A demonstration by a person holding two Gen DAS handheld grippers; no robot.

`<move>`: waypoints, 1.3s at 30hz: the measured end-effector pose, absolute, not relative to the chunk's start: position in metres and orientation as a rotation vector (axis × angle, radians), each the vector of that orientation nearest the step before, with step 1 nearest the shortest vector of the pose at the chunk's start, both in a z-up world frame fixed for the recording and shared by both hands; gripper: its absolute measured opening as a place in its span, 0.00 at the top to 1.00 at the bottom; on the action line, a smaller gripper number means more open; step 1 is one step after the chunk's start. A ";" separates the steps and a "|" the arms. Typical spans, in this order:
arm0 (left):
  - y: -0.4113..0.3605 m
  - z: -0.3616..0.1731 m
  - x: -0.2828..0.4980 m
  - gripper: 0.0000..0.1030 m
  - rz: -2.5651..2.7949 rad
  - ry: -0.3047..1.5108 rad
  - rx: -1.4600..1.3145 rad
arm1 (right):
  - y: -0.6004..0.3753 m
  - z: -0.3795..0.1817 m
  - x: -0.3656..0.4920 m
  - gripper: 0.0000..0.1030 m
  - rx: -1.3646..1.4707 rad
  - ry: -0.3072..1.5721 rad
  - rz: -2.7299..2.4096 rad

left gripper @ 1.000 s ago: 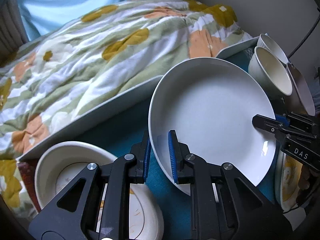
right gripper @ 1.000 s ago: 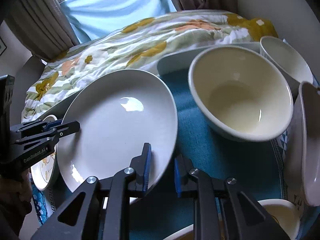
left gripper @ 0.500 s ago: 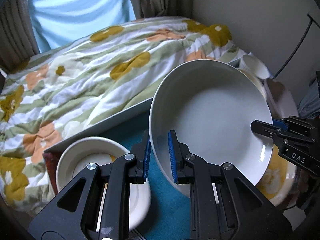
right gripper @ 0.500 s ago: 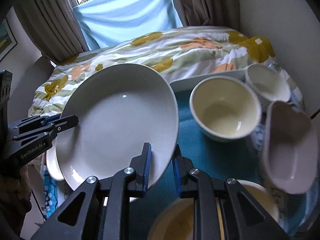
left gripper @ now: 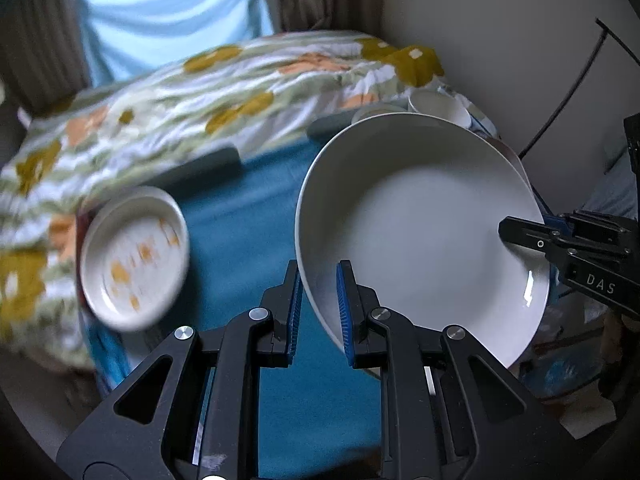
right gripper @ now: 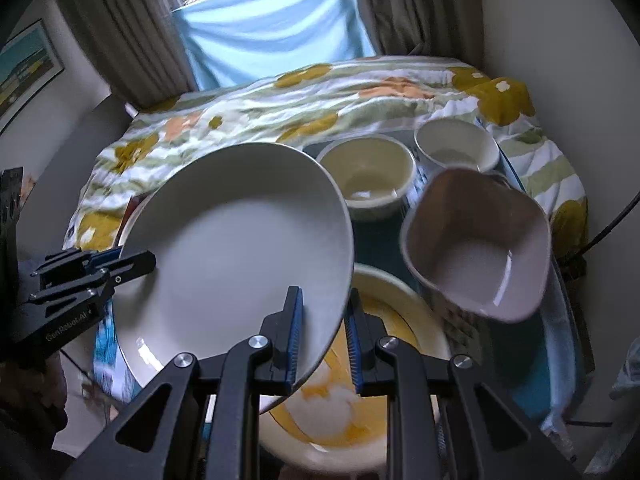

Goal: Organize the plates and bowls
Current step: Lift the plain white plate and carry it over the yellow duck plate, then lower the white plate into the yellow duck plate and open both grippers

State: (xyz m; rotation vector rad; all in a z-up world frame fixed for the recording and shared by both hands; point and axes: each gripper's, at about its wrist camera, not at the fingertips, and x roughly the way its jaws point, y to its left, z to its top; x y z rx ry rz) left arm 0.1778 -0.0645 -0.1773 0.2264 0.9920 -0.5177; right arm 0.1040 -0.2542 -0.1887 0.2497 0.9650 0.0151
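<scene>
A large white plate [left gripper: 424, 232] is held in the air above the blue table by both grippers. My left gripper [left gripper: 318, 308] is shut on its left rim. My right gripper [right gripper: 322, 332] is shut on the opposite rim of the same plate [right gripper: 240, 248]. Below lie a small plate with orange flowers [left gripper: 134, 256], a yellow-patterned plate [right gripper: 360, 396], a grey square bowl [right gripper: 476, 240], a cream bowl [right gripper: 366, 176] and a white bowl [right gripper: 454, 146].
The blue cloth table [left gripper: 248, 216] stands against a bed with a flowered quilt [left gripper: 192, 92]. A wall [left gripper: 500, 40] and a black cable [left gripper: 568, 96] are on the right. A window with curtains [right gripper: 272, 28] is behind the bed.
Both grippers have lifted the white plate higher above the table. The dishes below look smaller and further away, and more of the table shows.
</scene>
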 end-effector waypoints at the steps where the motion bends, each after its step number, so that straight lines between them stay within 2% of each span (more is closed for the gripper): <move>1: -0.070 -0.183 0.165 0.85 -0.496 1.009 0.204 | -0.259 -0.192 0.098 0.82 0.243 0.974 0.029; 10: -0.108 -0.242 0.107 0.85 -0.418 1.105 0.094 | -0.302 -0.238 0.054 0.82 0.197 1.065 0.103; 20: -0.130 -0.279 0.117 0.85 -0.386 1.119 0.093 | -0.314 -0.266 0.057 0.82 0.168 1.085 0.091; 39: -0.139 -0.287 0.123 0.85 -0.341 1.093 0.194 | -0.314 -0.275 0.066 0.82 0.147 1.063 0.073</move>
